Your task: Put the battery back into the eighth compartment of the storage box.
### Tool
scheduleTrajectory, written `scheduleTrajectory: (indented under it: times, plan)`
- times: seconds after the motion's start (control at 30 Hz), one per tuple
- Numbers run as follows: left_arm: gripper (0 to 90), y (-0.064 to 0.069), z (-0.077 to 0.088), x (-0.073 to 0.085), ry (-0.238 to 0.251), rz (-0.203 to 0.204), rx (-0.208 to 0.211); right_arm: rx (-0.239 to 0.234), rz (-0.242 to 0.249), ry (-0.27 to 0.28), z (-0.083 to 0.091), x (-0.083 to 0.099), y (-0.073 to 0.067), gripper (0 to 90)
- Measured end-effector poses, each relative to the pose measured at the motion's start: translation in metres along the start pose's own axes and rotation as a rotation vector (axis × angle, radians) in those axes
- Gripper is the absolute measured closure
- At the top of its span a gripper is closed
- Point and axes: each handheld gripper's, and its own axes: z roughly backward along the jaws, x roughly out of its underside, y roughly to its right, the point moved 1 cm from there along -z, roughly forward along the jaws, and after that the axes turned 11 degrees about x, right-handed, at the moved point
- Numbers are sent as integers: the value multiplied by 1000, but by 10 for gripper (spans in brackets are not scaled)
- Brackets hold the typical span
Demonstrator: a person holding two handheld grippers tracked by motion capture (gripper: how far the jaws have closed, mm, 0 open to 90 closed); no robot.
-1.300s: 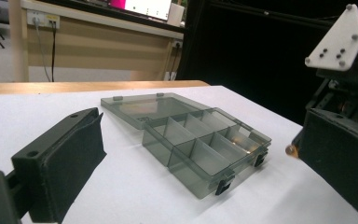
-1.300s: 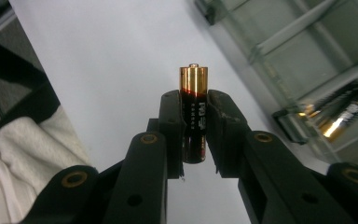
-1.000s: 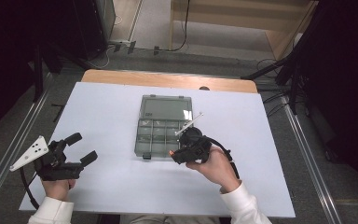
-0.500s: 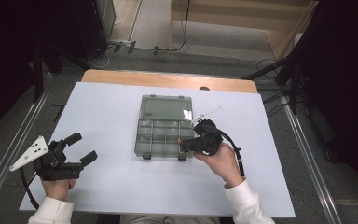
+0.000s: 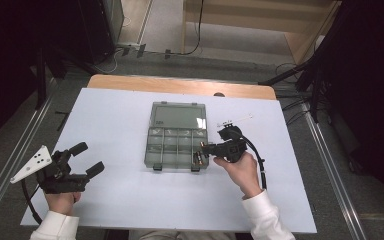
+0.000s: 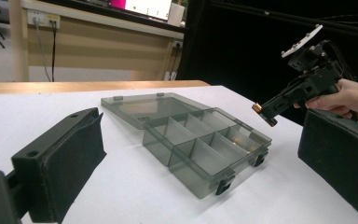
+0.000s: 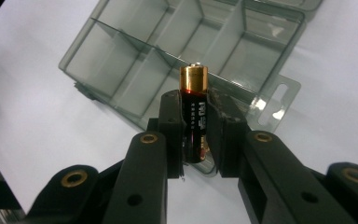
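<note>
Holding battery (image 7: 194, 116) upright, right gripper (image 5: 200, 155) fingers clenched on its black body, gold cap clear above pads; hovers at organizer box (image 5: 176, 141) front-right corner, box at worktop (image 5: 115, 200) centre, lid open toward 12 o'clock. Left gripper (image 5: 82, 160) at 8 o'clock, fingers released, holding nothing

Risk: battery poised over box front wall and divider; release now could clip edge, bounce onto worktop. Light box unbraced, nudge could shift it

Versus earlier frame: right gripper has shifted toward 3 o'clock along box front; left unmoved
</note>
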Motion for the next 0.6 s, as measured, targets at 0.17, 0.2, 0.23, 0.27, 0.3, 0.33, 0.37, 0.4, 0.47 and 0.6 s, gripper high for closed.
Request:
scheduleTrajectory:
  times: [0.17, 0.2, 0.23, 0.27, 0.3, 0.33, 0.37, 0.4, 0.47, 0.6]
  plan:
    - [0, 0, 0, 0, 1, 0, 0, -6, -36, 1, -7, 2, 3, 781]
    - [0, 0, 0, 0, 1, 0, 0, -10, -44, 0, -8, 2, 4, 781]
    - [0, 0, 0, 0, 1, 1, 1, -9, -47, 1, -10, 3, 5, 781]
    - [0, 0, 0, 0, 1, 2, 1, -8, -55, 6, -11, 3, 5, 781]
    - [0, 0, 0, 0, 1, 2, 2, -6, -62, 7, -12, 3, 6, 781]
    - [0, 0, 0, 0, 1, 2, 2, -4, -68, 4, -13, 3, 6, 781]
    - [0, 0, 0, 0, 0, 2, 2, -3, -66, 4, -14, 4, 6, 781]
    - [0, 0, 0, 0, 0, 4, 2, -1, -67, -1, -15, 4, 5, 781]
    - [0, 0, 0, 0, 1, 2, 3, 3, -54, -6, -16, 4, 5, 733]
    - [0, 0, 0, 0, 2, 3, 1, -10, 18, 16, -17, 3, -3, 452]
